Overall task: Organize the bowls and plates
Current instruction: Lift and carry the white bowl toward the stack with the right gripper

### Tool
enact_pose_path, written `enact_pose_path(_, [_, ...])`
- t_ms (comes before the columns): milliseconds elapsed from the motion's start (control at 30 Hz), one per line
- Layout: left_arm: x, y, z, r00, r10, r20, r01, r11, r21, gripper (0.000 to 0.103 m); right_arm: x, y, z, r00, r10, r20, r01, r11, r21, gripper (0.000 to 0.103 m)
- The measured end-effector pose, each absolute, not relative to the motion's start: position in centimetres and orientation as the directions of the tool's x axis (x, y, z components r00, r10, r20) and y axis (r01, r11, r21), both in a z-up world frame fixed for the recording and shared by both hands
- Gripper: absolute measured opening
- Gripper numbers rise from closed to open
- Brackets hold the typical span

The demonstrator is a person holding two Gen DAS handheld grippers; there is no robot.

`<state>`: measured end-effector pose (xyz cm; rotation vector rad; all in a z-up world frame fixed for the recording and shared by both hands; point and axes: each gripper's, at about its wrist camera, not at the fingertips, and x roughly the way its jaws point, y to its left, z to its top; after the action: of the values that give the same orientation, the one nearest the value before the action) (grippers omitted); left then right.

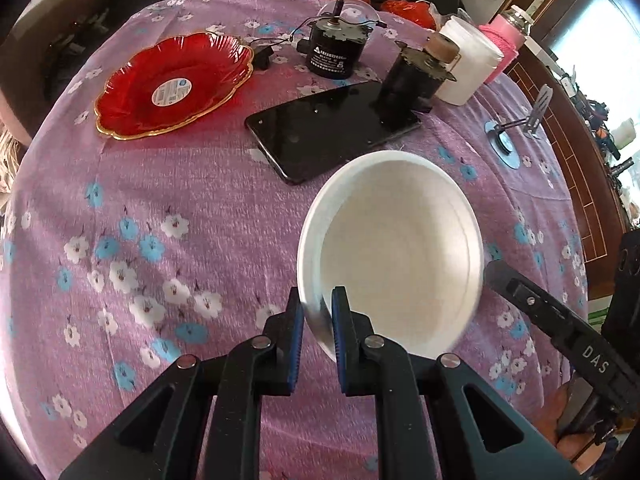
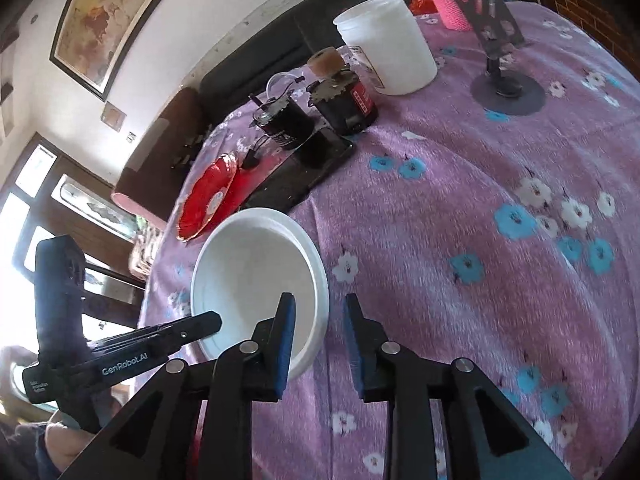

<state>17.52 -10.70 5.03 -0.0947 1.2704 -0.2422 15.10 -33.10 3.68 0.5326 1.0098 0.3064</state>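
A white bowl (image 1: 392, 256) is near the table's front edge, and my left gripper (image 1: 318, 300) is shut on its near rim, one blue pad inside and one outside. In the right wrist view my right gripper (image 2: 319, 304) straddles the bowl's (image 2: 256, 276) opposite rim. Its jaws stand apart, with cloth showing between the outer pad and the rim. From the left wrist view the right gripper (image 1: 496, 276) reaches in at the bowl's right side. A red glass plate (image 1: 172, 84) with a gold scalloped edge and a round sticker lies farther back on the left.
On the purple flowered tablecloth (image 1: 160, 200) lie a black phone (image 1: 332, 128), two black motors (image 1: 336, 52) (image 1: 416, 80), a white jar (image 1: 468, 64), a pink knitted thing (image 1: 502, 44) and a small phone stand (image 1: 520, 128). Red plastic bags sit at the far edge.
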Motion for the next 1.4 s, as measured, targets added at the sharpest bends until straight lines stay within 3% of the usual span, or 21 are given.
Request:
enact_pose_path(100, [17.9, -10.7, 4.8, 0.272, -0.230, -0.934, 0.127, 0.971, -0.202, 0.012, 15.8, -32.4, 3.0, 0.487, 0.484, -0.727, -0.007, 0.835, 0.550, 0.025])
enact_pose_path(133, [17.9, -10.7, 4.8, 0.273, -0.232, -0.934, 0.128, 0.971, -0.204, 0.012, 15.7, -32.3, 2.9, 0.487, 0.482, -0.728, -0.010, 0.837, 0.548, 0.013])
enact_pose_path(233, [17.4, -10.8, 5.1, 0.280, -0.230, -0.932, 0.140, 0.970, -0.197, 0.012, 15.0, -32.2, 3.2, 0.491, 0.486, -0.723, -0.015, 0.835, 0.551, 0.011])
enact_pose_path(500, [11.8, -12.2, 8.9, 0.326, -0.274, -0.905, 0.230, 0.951, -0.205, 0.012, 9.1, -33.9, 6.5, 0.533, 0.496, -0.686, -0.051, 0.828, 0.558, 0.011])
enact_pose_path(733, [2.9, -15.0, 10.8, 0.338, -0.317, -0.886, 0.359, 0.914, -0.190, 0.012, -1.0, -36.8, 8.7, 0.557, 0.515, -0.651, -0.075, 0.813, 0.578, 0.010])
enact_pose_path(967, [-5.9, -17.0, 8.8, 0.287, -0.354, -0.890, 0.469, 0.862, -0.192, 0.017, -10.8, -38.7, 7.6, 0.540, 0.508, -0.671, -0.057, 0.817, 0.573, 0.011])
enact_pose_path(1167, [-8.6, -16.7, 5.0, 0.220, -0.357, -0.908, 0.470, 0.854, -0.222, 0.017, -14.0, -39.1, 3.7, 0.480, 0.542, -0.690, -0.014, 0.791, 0.612, 0.013])
enact_pose_path(1400, [-9.0, -16.3, 4.3, 0.346, -0.383, -0.857, 0.450, 0.869, -0.207, 0.022, -14.2, -37.5, 4.4, 0.586, 0.410, -0.699, -0.053, 0.880, 0.471, 0.019])
